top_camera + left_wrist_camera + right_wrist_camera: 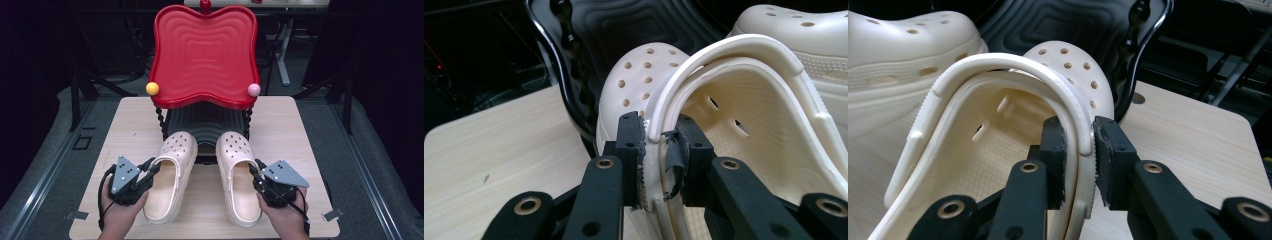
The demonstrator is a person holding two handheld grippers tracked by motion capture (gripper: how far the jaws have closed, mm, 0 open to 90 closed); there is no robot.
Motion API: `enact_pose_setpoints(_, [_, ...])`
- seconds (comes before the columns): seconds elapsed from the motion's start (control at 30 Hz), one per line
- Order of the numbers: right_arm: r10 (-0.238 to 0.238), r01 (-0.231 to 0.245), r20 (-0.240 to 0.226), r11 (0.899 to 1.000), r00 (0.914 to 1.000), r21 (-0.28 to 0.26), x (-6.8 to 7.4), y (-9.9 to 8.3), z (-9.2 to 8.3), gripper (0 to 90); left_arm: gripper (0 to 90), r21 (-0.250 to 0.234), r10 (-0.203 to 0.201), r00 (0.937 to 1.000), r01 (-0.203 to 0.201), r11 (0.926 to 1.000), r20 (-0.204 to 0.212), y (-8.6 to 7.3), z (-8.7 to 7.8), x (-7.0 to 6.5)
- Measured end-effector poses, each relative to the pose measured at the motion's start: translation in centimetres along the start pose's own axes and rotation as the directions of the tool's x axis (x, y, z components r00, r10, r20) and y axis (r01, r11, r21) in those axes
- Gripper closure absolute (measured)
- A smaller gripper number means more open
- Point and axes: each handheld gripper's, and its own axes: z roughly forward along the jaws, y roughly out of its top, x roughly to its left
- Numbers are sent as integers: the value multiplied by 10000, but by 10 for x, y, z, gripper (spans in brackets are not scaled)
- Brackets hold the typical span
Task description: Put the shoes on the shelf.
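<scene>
Footwear under handling comprised two cream perforated clogs lying side by side on the wooden table, toes pointed away from the person and toward the black lower tier of a two-tier stand. The left clog was gripped by the left gripper, whose jaws were clamped across the outer side wall of the shoe at the rim of the opening, one pad outside and one inside, as the left gripper view confirmed. The right clog was held likewise by the right gripper; the right gripper view showed its jaws pressed on either side of that shoe's outer rim wall. Both toes lay just at the front edge of the black tier; whether they rested on it or stood slightly clear could not be determined from the high view. Above, the red scalloped tray of the stand carried a yellow ball at its left corner and a pink ball at its right corner.
</scene>
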Motion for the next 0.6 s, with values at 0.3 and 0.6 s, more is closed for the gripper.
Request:
enact_pose_setpoints(0.3, [-16, 16, -60, 10000, 10000, 6, 4, 18, 29, 754, 758, -51, 272, 9989, -274, 9996, -387, 17, 29, -6])
enact_pose_setpoints(0.6, [137, -139, 175, 9999, 9998, 78, 7, 29, 55, 754, 759, -21, 224, 9970, -227, 9997, -747, 25, 53, -4])
